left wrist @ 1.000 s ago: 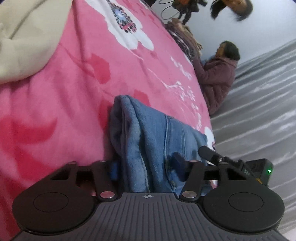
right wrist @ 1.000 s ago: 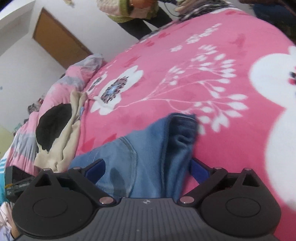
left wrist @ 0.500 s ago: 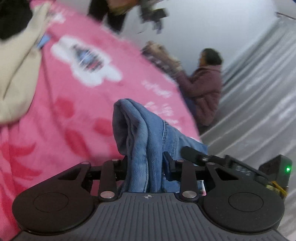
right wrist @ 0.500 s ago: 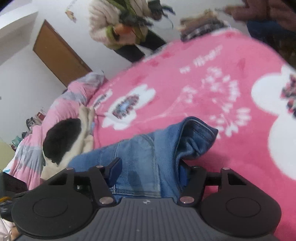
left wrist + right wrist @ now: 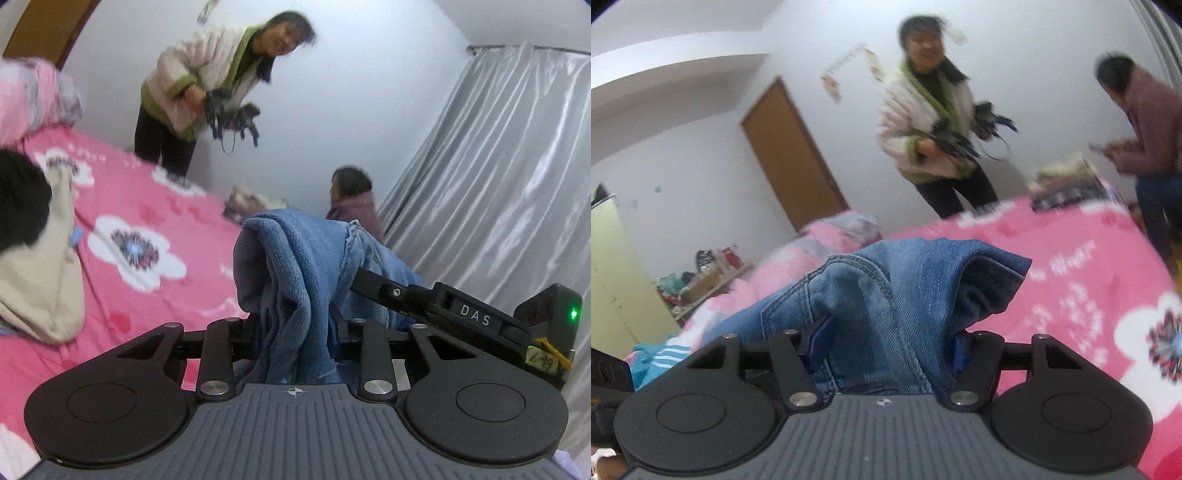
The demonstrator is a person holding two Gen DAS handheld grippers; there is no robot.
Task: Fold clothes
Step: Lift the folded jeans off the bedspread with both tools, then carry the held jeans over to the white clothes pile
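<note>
**Jeans held aloft over the bed**

Both claws, left claw (image 5: 295,332) and right claw (image 5: 886,347), grip bunched blue jeans (image 5: 905,288) raised above the pink floral blanket (image 5: 147,295). No neat fold shows; smoothing and laying down apparently remain.

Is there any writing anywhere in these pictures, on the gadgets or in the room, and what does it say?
"DAS": white letters on the black bar of the right gripper.
"6-19", roughly: handwritten on a small yellow tag on that gripper; hard to read.
White marks on the pink blanket: too blurred to read.
</note>
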